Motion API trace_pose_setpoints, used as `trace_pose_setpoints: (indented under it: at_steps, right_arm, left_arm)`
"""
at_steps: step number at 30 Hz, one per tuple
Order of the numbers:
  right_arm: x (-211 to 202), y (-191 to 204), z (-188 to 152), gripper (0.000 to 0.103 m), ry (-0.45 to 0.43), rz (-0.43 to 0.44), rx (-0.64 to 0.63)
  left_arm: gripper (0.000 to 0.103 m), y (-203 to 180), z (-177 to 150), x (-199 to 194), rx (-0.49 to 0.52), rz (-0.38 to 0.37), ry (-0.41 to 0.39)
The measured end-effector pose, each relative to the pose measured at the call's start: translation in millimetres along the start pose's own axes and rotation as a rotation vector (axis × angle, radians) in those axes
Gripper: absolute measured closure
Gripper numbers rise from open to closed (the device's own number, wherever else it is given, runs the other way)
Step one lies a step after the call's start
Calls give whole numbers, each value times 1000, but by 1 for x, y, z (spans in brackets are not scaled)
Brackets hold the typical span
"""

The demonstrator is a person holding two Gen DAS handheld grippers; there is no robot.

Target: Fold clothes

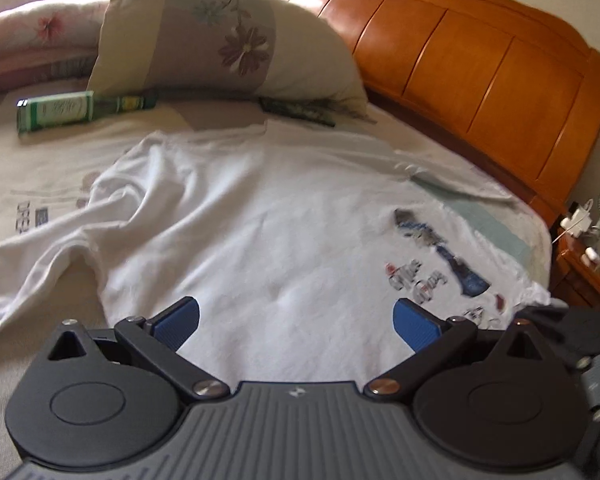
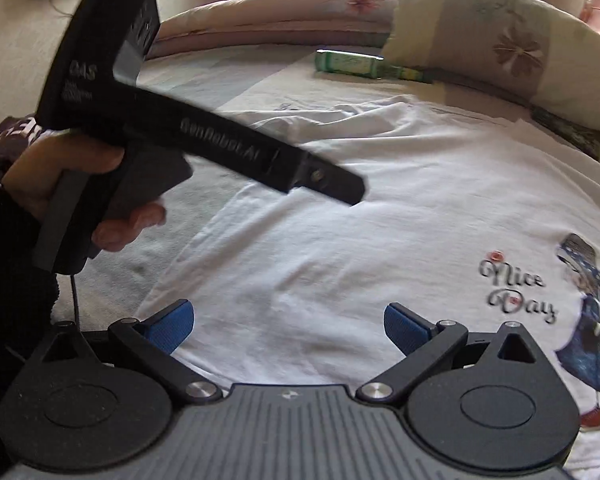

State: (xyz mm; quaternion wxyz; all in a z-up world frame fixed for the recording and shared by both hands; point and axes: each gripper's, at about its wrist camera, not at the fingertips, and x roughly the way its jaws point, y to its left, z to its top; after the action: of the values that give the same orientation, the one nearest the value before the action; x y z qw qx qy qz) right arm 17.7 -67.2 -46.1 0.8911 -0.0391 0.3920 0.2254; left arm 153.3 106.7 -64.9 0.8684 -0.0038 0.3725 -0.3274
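We have a white T-shirt (image 1: pixel 260 216) spread print-side up on the bed (image 1: pixel 40 168), and we hold both grippers above it with nothing in them. Our left gripper (image 1: pixel 296 322) hangs over the plain middle of the shirt, its blue-padded jaws spread wide and empty. Our right gripper (image 2: pixel 288 326) hovers likewise over the cloth, jaws wide apart, gripping nothing.

The shirt's long axis runs across both wrist views. From the left wrist the "Nice Day" print (image 1: pixel 420 276) — a girl figure in a dark blue dress — lies toward the right, near the wooden headboard (image 1: pixel 460 64) side, and a rumpled sleeve (image 1: pixel 40 256) trails off to the left. We cannot tell which end is the collar. The cloth is creased, not flat, and no fold shows in it.

Beyond the shirt a green bottle (image 1: pixel 80 110) lies on its side on the bed, just beside a flowered pillow (image 1: pixel 220 36). From the right wrist we see the left gripper's black body (image 2: pixel 204 136) held by our left hand (image 2: pixel 72 184) in a dark sleeve (image 2: pixel 8 280) — above the shirt's left part.
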Motion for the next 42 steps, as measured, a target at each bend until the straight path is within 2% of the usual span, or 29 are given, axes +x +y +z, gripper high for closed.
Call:
trace_pose_setpoints:
  at_steps: [2,5,7,9,11,13,14,16,17,19,20,24,27,29,32,34,36,38,39,42]
  right_arm:
    - [-13,-12,-4,0,-16,-48,20]
    - [-25,-30,-8,0,-43,-83,61]
    - [-28,-40,-11,0,-49,-102,77]
    - [-28,-49,-15,0,-49,-123,89]
    - [-26,-57,-18,0,-48,-137,99]
    - [-20,-61,-21,0,-40,-152,113]
    - [-17,-62,-23,0,-33,-158,120]
    - [-10,-65,-27,0,-14,-162,126]
    - [-7,-66,-30,0,-3,-167,130]
    - [1,-69,-36,0,34,-171,135]
    - [3,-68,-39,0,34,-173,127]
    - [4,-57,-47,0,16,-207,41]
    - [4,-57,-47,0,13,-209,43]
    - [3,-58,-47,0,14,-204,42]
    - [4,-58,-48,0,16,-205,38]
    - [5,-57,-47,0,16,-210,39]
    - [5,-57,-47,0,15,-212,39]
    - [5,-57,-48,0,11,-211,38]
    - [5,-57,-48,0,9,-210,37]
    - [5,-57,-49,0,4,-209,36]
  left_arm:
    - [1,13,-7,12,-36,130,74]
    - [1,24,-9,5,-74,125,47]
    - [1,21,-6,0,-63,195,28]
    - [1,16,-4,-1,-49,200,22]
    - [1,7,-3,1,-31,121,16]
    - [1,-9,-5,8,24,38,28]
    - [1,-17,-6,11,57,21,38]
    - [1,-25,-9,18,110,44,64]
    - [1,-24,-9,22,113,95,85]
    - [1,-7,-10,21,57,202,100]
    - [1,3,-9,14,14,204,78]
    - [1,37,7,-18,-164,46,-86]
    - [1,49,30,-16,-219,-79,-160]
    - [1,55,41,0,-251,-140,-166]
    - [1,63,51,35,-305,-149,-86]
    - [1,74,48,54,-375,-154,-41]
    - [1,88,44,54,-414,-153,-81]
    - [1,95,45,46,-440,-55,-117]
    - [1,94,47,42,-433,19,-125]
    - [1,85,50,37,-394,91,-119]
